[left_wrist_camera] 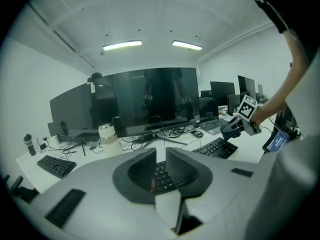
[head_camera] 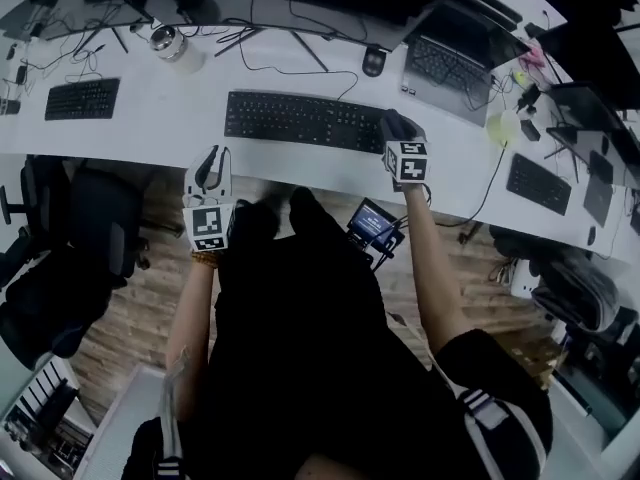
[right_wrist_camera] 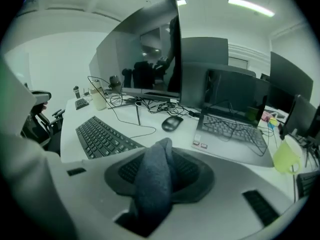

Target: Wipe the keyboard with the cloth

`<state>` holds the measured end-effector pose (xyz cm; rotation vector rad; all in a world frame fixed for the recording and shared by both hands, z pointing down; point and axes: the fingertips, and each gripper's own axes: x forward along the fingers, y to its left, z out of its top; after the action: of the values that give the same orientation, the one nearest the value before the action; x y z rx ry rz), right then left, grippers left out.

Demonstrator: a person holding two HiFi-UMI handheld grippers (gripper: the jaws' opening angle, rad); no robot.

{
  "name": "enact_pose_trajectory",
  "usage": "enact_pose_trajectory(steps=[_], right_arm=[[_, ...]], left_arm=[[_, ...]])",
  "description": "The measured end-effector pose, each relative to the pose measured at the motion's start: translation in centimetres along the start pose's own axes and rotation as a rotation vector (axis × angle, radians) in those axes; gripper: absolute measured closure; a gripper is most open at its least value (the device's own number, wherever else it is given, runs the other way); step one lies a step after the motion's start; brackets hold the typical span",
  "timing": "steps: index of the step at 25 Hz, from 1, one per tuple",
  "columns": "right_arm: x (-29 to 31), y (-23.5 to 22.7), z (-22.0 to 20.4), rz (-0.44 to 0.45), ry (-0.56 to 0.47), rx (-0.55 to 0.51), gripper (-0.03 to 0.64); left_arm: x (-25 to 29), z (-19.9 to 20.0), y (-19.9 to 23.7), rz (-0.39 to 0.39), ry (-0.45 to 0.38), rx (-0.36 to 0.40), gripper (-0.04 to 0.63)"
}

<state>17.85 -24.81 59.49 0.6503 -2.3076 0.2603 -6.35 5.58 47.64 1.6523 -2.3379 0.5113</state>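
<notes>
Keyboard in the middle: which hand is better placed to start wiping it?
Right. The right gripper is shut on the cloth, at the right end of the keyboard. The left gripper is shut on nothing, at the front edge of the desk.

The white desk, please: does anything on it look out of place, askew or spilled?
Nothing looks spilled. One oddity: a thin black cable lies looped across the keys of the open silver laptop, right of the black computer mouse. The long black keyboard lies flat and looks undamaged.
</notes>
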Motion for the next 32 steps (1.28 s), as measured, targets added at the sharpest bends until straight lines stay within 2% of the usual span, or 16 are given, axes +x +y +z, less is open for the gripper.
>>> enact_pose_trajectory(steps=[4,7,10,12,13,15,17,18,22,25,28,32], right_arm=[[2.3,-1.4,-1.3,-0.027,0.099,-0.050,0.486],[3.8,-1.8,-2.3,-0.010,0.164,-0.053,0.471],[4.0,-1.6,-2.2,0.065,0.162,0.046,0.438],[3.5,-1.1,-2.2,0.125,0.148,0.146,0.367],[3.3,-1.0,-2.2,0.142,0.140,0.182,0.367],[2.9,-0.8,-2.3,0.157,0.138,0.195,0.386],[2.7,-1.0,-2.8,0.149,0.152,0.179,0.461],[2.8,-1.3,-2.9,0.135,0.158,0.185,0.468],[2.9,-2.0,-3.1,0.065,0.188,0.255,0.480],[3.4,-1.8,-3.0,0.023,0.217,0.215,0.482],[4.1,-1.6,-2.8,-0.004,0.249,0.167,0.486],[4.5,-1.2,-2.6,-0.007,0.269,0.166,0.492]], left_arm=[[3.5,-2.7,0.1,-0.022,0.059,-0.008,0.532],[5.3,-5.4,0.3,-0.056,0.112,-0.012,0.531],[6.9,-8.1,1.1,-0.098,0.159,-0.013,0.531],[7.5,-9.7,1.9,-0.121,0.187,-0.015,0.530],[7.8,-10.4,2.4,-0.131,0.199,-0.017,0.527],[8.3,-11.6,3.1,-0.152,0.220,-0.023,0.516],[8.6,-12.7,3.3,-0.181,0.246,-0.028,0.486],[8.8,-13.2,3.2,-0.202,0.262,-0.025,0.463],[9.5,-15.7,2.0,-0.318,0.338,0.011,0.359],[9.7,-17.5,1.3,-0.384,0.402,0.043,0.296],[10.4,-18.2,0.7,-0.438,0.426,0.079,0.272],[10.9,-18.1,0.4,-0.486,0.433,0.092,0.256]])
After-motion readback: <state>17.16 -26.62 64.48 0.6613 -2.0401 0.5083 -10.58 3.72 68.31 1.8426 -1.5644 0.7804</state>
